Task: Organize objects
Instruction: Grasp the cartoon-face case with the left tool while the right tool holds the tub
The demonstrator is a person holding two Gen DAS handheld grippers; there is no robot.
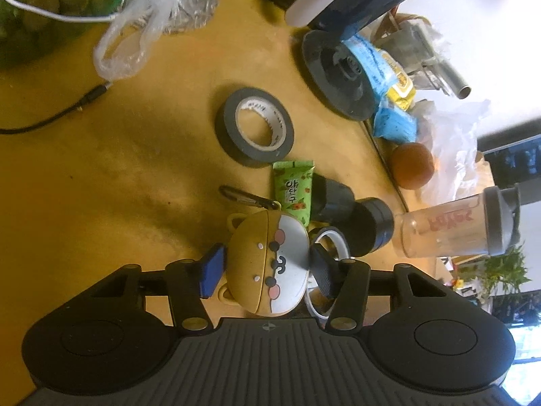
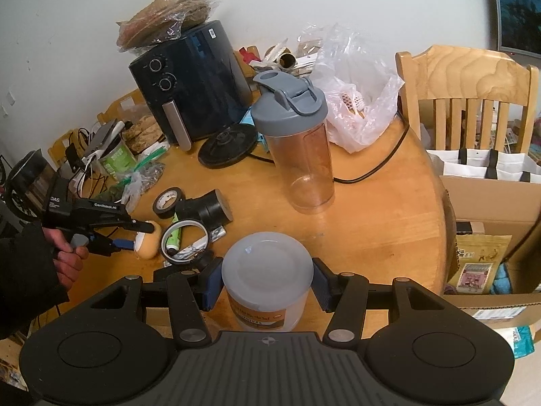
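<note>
While the left tongs (image 1: 267, 272) sit around the tan-and-white rounded silicone case with a cartoon bear face (image 1: 270, 264), their pads are closed against its two sides, so the case looks held. The case rests low on the yellow wooden round counter (image 1: 135, 155), just on the near side of the black roll of tape with a white core (image 1: 254, 127), which serves as the landmark. A green squeeze tube with red dots (image 1: 295, 186) lies between the case and that roll, and a grey metal carabiner clip (image 1: 241, 197) on the case's top points back toward the roll.

To do this step well, the grip should stay on the widest part of the case, since the soft curved skin could slide out of flat pads. Lifting straight up first seems wise, because a white-rimmed ring (image 1: 333, 247) and a black cylindrical lens-like part (image 1: 370, 226), both beside the case and nearer than the tape roll, touch or nearly touch it and may drag along. The dangling clip could also snag the tube.

Farther from the roll, toward the counter's near edge, the right tongs (image 2: 267, 287) clasp a clear plastic tub with a frosted white lid and orange label (image 2: 267, 279), pads pressed on the lid's rim. Keeping that tub level and steady avoids a bump.
</note>
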